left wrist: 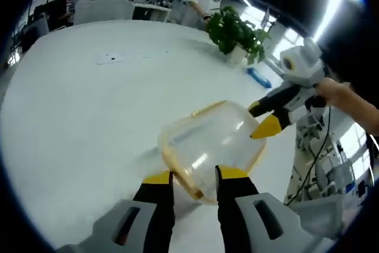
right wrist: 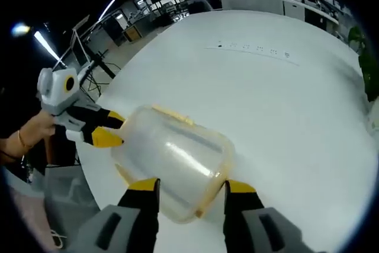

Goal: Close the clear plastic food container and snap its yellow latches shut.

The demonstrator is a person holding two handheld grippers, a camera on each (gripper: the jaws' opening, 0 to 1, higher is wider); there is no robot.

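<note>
Near the table's (left wrist: 71, 117) edge lies the clear plastic food container with yellow latches (left wrist: 210, 143) — between our two grippers. Our left gripper (left wrist: 194, 177) and right gripper (right wrist: 189, 189) both straddle its opposite ends, jaws wide — equally near.

The clear plastic food container (left wrist: 210, 146) is sitting near the edge of the white counter (left wrist: 89, 105), its frosted, rounded-corner body bulging upward like a dome. A yellow seal rim is running around its outline, and a yellow latch (right wrist: 172, 115) is lying along one long side, showing as a thin strip. In the right gripper view the container (right wrist: 174, 161) is appearing tilted, with its yellow-rimmed end nearest the camera. Whether the latches are snapped down cannot be told.
</note>
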